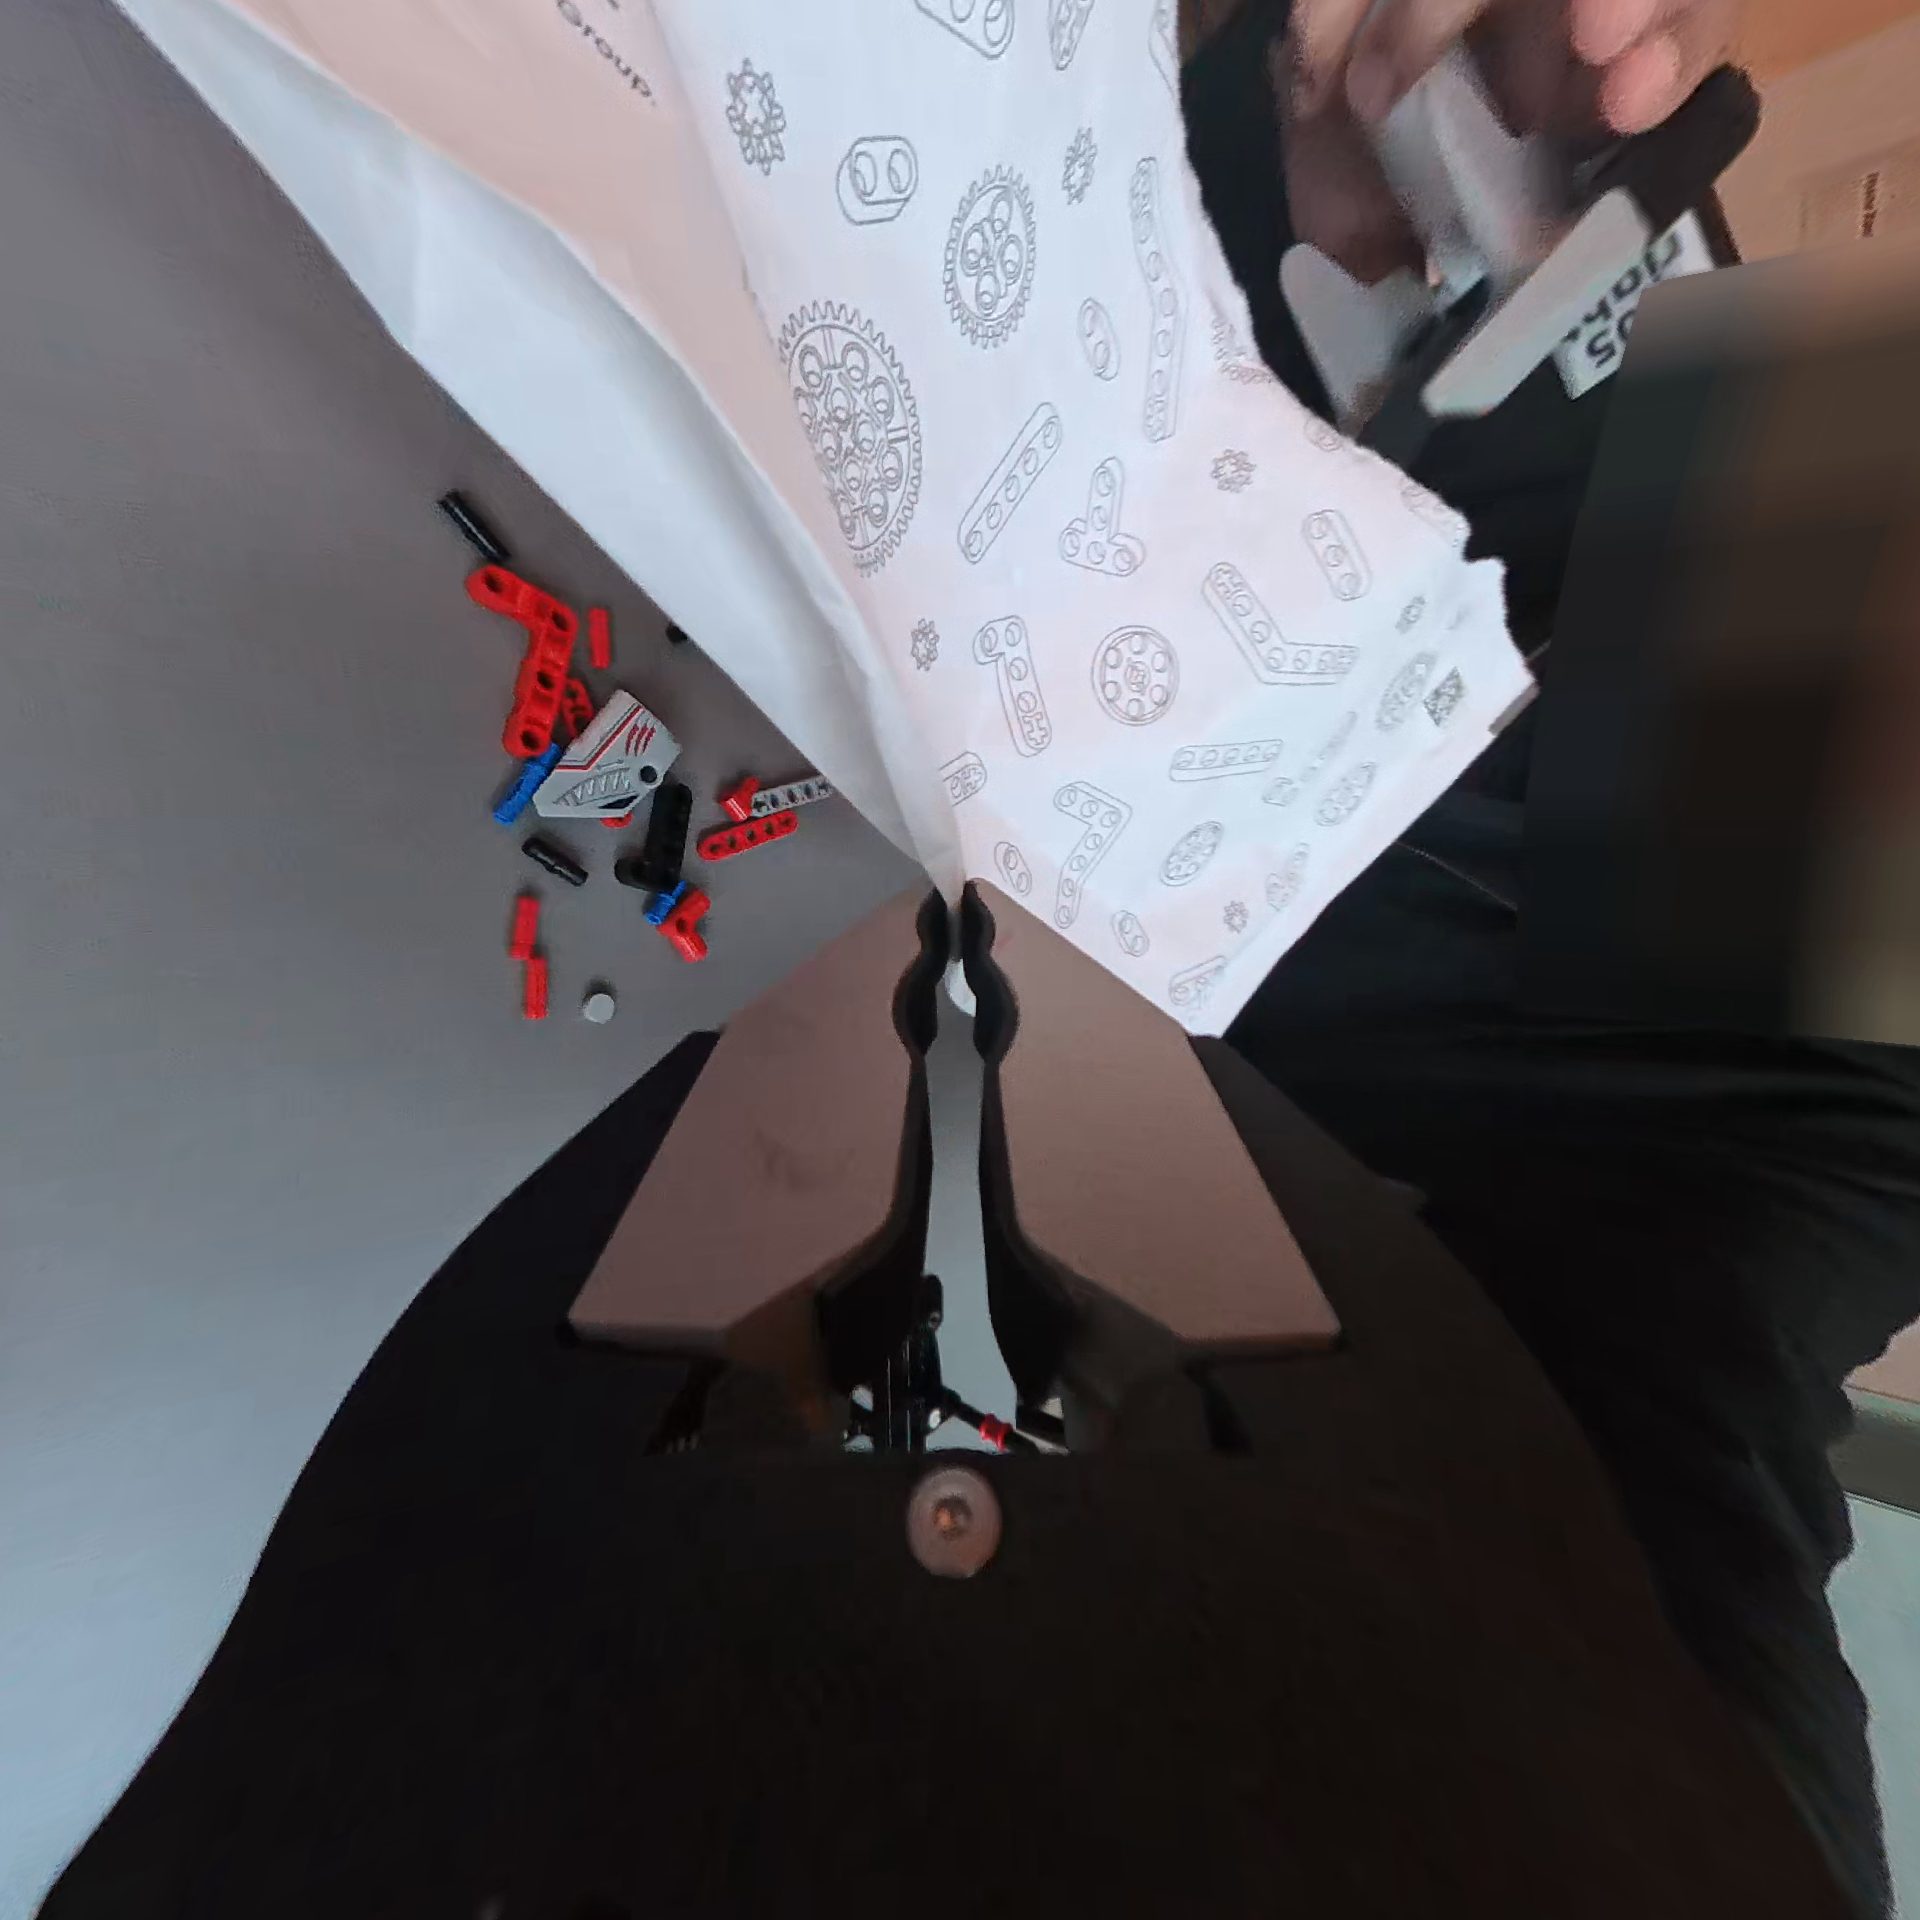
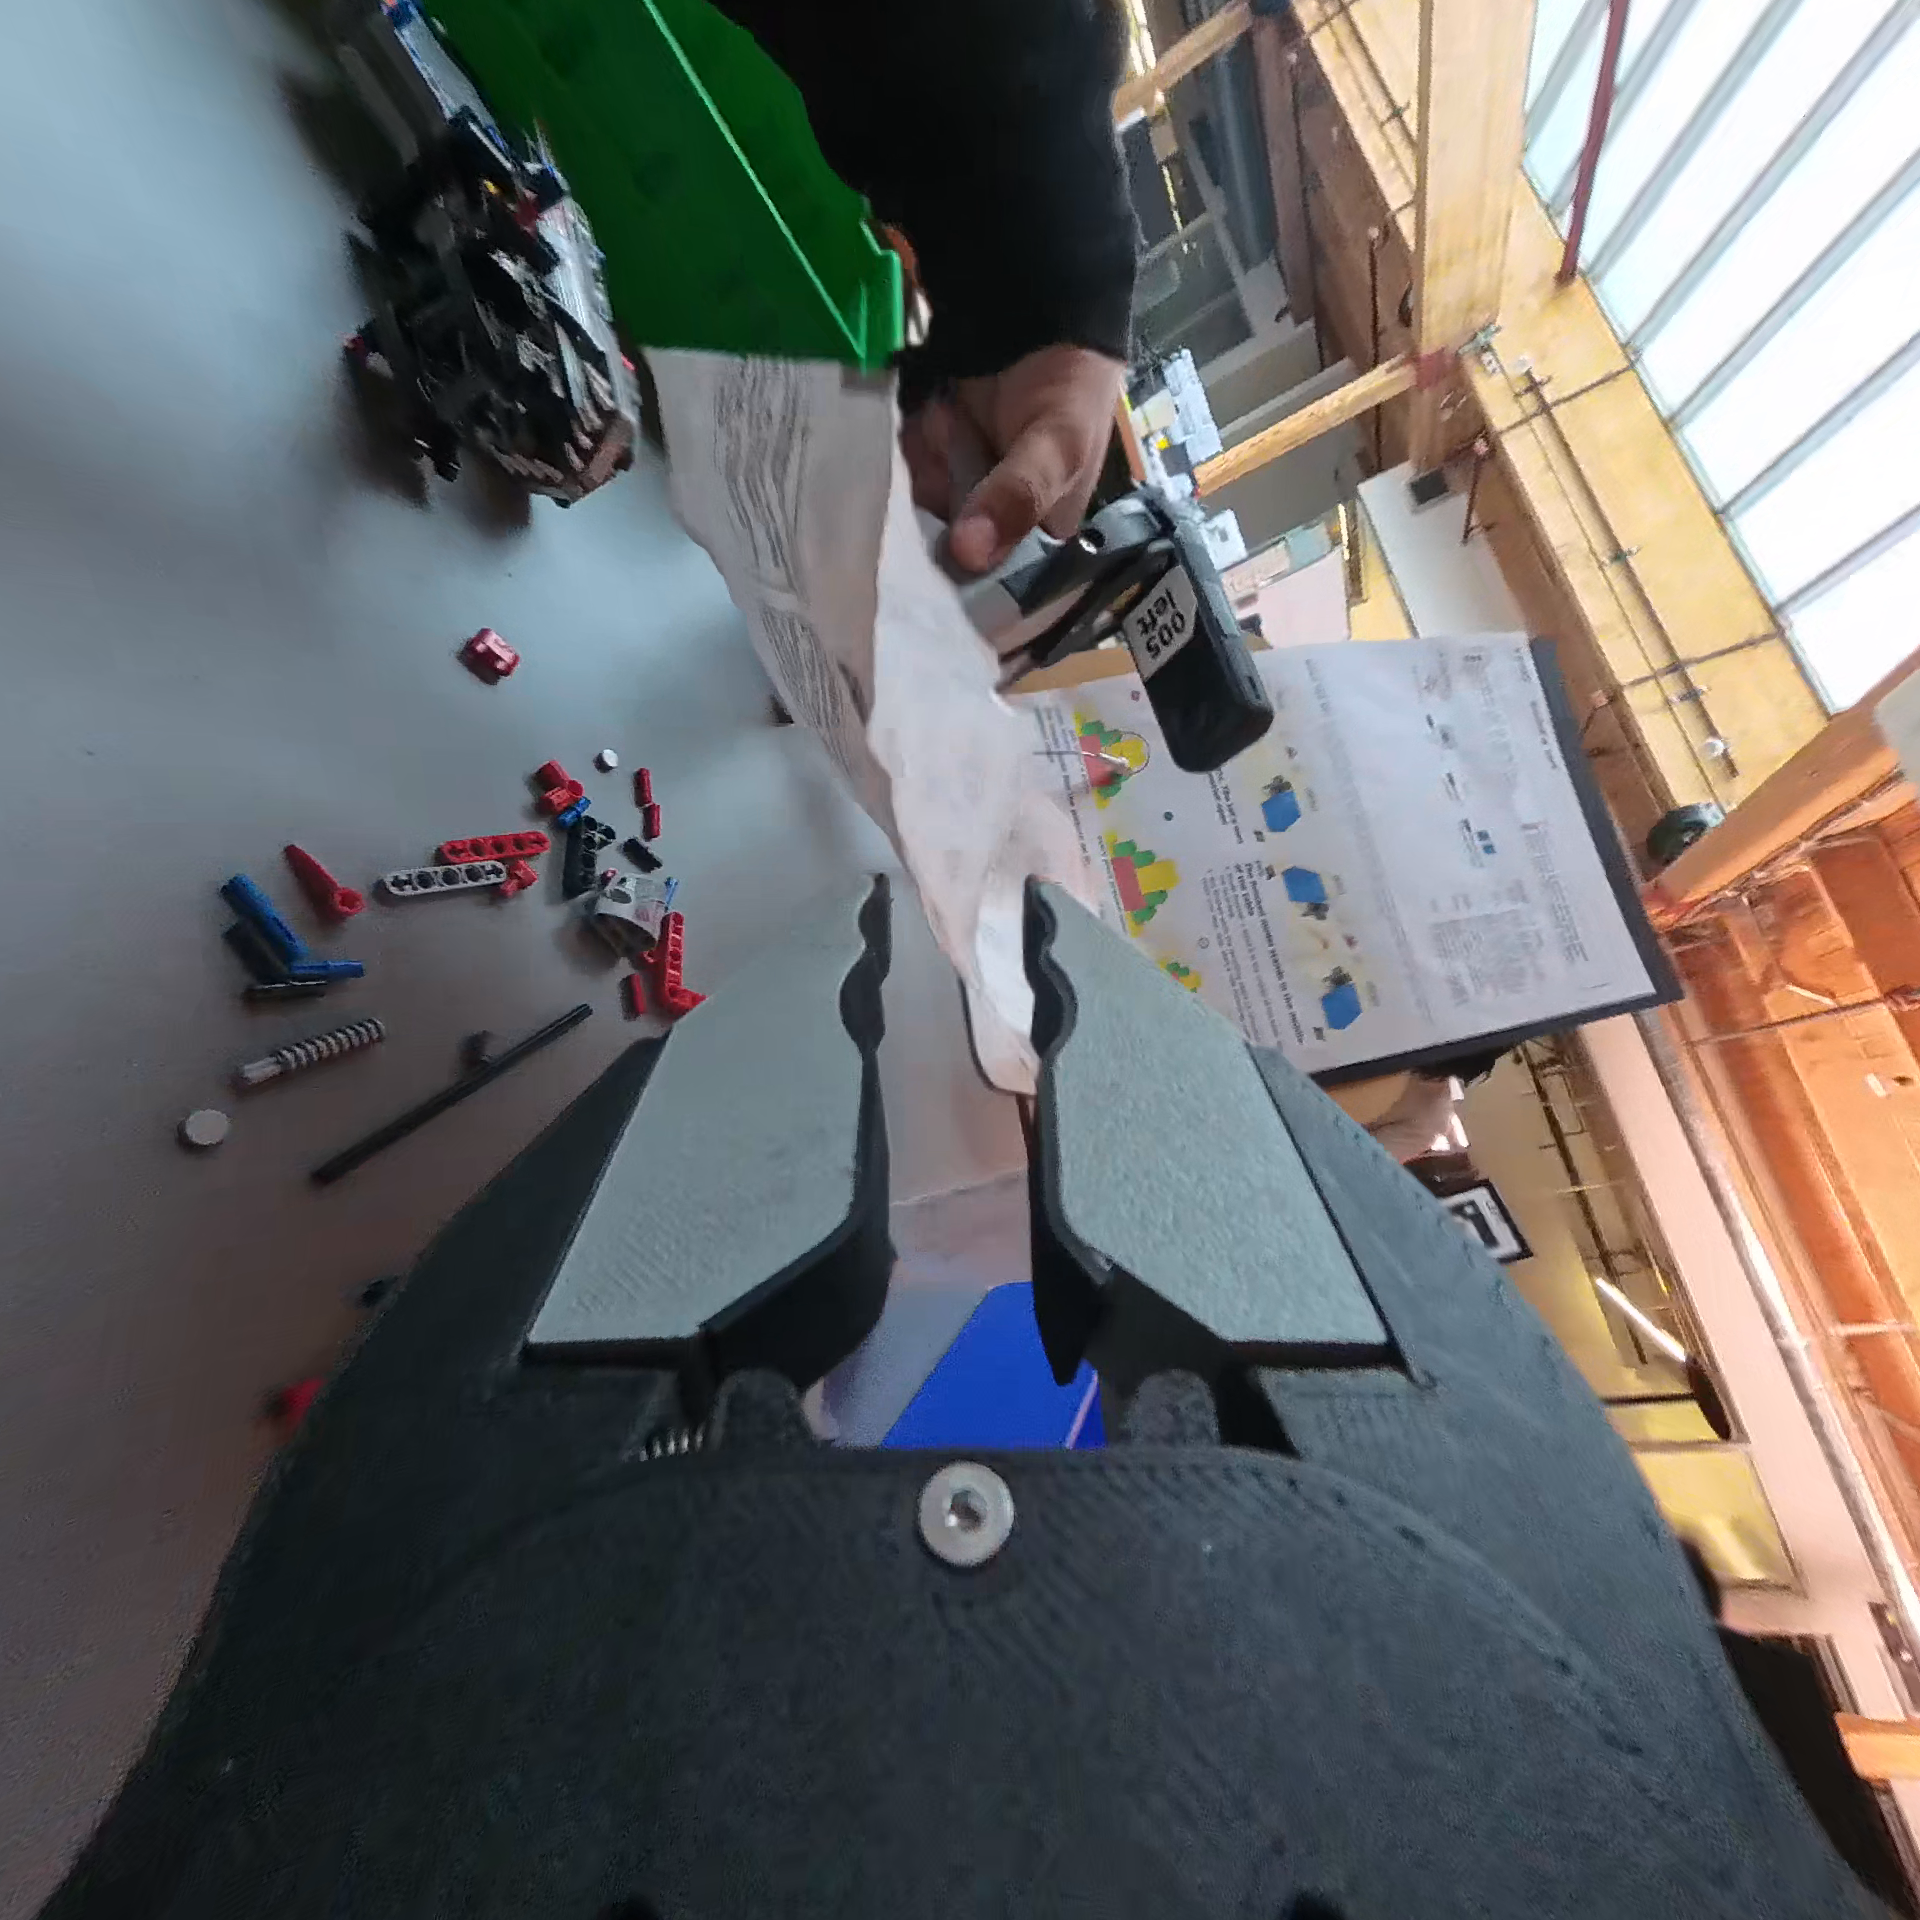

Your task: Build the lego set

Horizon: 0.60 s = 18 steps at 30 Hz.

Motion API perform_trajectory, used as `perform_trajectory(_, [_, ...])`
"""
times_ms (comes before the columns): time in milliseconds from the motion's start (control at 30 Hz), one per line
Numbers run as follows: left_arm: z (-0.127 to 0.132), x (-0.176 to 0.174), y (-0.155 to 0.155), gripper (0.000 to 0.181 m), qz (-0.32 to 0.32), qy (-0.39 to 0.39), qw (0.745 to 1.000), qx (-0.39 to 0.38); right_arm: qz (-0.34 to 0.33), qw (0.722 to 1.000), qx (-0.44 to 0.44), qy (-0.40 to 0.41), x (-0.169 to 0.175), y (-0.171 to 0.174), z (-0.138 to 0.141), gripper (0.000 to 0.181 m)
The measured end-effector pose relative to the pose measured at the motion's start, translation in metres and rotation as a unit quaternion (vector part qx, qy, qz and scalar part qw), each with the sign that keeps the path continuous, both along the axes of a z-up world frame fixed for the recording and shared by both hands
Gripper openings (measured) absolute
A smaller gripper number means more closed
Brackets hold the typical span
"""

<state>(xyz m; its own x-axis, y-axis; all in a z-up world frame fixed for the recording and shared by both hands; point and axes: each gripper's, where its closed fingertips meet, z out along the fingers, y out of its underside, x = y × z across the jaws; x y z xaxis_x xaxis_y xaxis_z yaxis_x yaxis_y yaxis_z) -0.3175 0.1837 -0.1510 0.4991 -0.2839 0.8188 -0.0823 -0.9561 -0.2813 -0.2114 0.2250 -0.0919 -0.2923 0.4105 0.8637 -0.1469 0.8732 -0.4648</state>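
Left gripper (image 1: 958, 920), jaws pinched on a corner of the white paper bag (image 1: 1091, 520), which hangs open and lifted above the grey bench (image 1: 208, 623). Right gripper (image 2: 956, 914), jaws moderately apart and holding nothing, its tips beside the bag's lower, torn edge (image 2: 966, 831). Loose lego pieces (image 1: 592, 769), red, black, blue and grey, lie scattered on the bench below the bag; a partly built dark model (image 2: 488, 312) sits farther along the bench beside a green bin (image 2: 707, 177). An instruction sheet (image 2: 1403, 831) lies beyond the bag. Risks, as judged: the thin paper may tear at the pinched corner and the bag drop; any pieces left inside could spill, bounce and roll off the bench edge; the swinging bag could sweep the scattered pieces.
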Motion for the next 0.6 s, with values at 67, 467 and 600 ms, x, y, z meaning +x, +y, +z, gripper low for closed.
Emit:
perform_trajectory(67, [0.002, 0.001, 0.002, 0.000, 0.000, -0.009, 1.000, 0.002, 0.005, 1.000, 0.013, -0.012, -0.004, -0.004, -0.008, 0.019])
perform_trajectory(467, [-0.009, -0.001, -0.001, 0.000, -0.016, 0.027, 0.999, -0.025, 0.007, 0.996, 0.086, -0.016, -0.010, -0.011, -0.028, 0.000])
perform_trajectory(600, [-0.009, 0.001, -0.006, 0.000, -0.022, 0.024, 0.999, -0.026, 0.003, 0.998, 0.065, -0.017, -0.002, 0.000, -0.022, 0.028])
